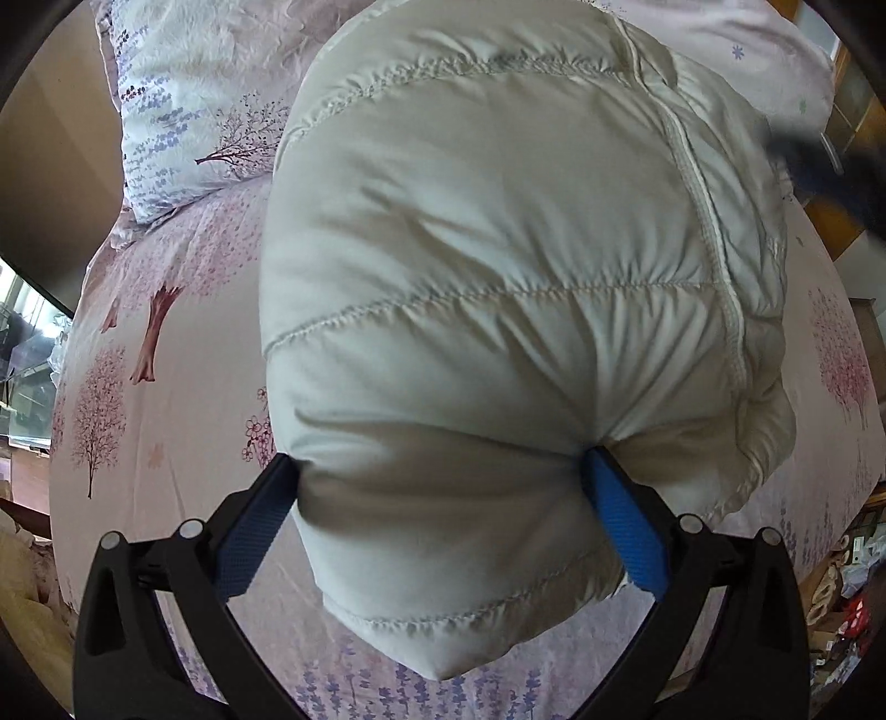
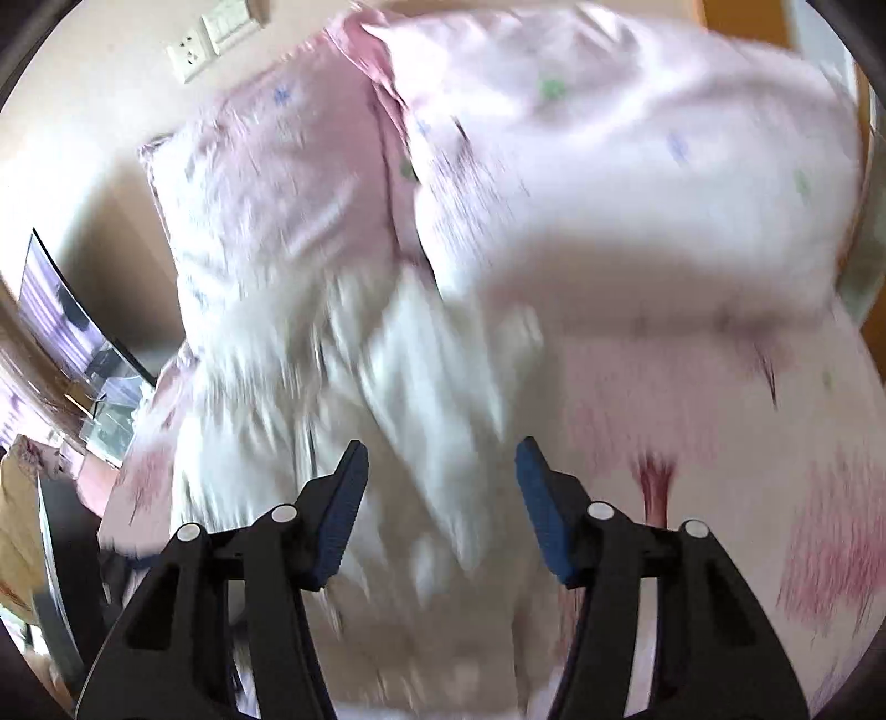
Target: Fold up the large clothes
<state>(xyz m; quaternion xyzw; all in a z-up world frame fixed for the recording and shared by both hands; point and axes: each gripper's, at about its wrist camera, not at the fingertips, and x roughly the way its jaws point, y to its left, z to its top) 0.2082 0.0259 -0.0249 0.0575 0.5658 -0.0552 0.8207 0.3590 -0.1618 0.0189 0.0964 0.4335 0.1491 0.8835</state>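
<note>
The left gripper (image 1: 443, 471) clamps a white quilted down jacket (image 1: 498, 249) above the tree-print bedsheet (image 1: 166, 387). The blurred right wrist view shows the right gripper (image 2: 440, 471) parted, holding nothing, and a wall socket (image 2: 191, 52); no writing is readable.

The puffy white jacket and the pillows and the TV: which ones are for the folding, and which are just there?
For the folding:
puffy white jacket
left hand-held gripper, clamped on the jacket
right hand-held gripper, open

Just there:
pillows
flowery bedsheet
TV
wall socket

I see a puffy white quilted jacket (image 1: 498, 266) of smooth, faintly sheeny cloth; matt pink tree-printed cotton bedsheet (image 1: 166, 443); gripper pads (image 1: 626, 520) of textured blue rubber.
</note>
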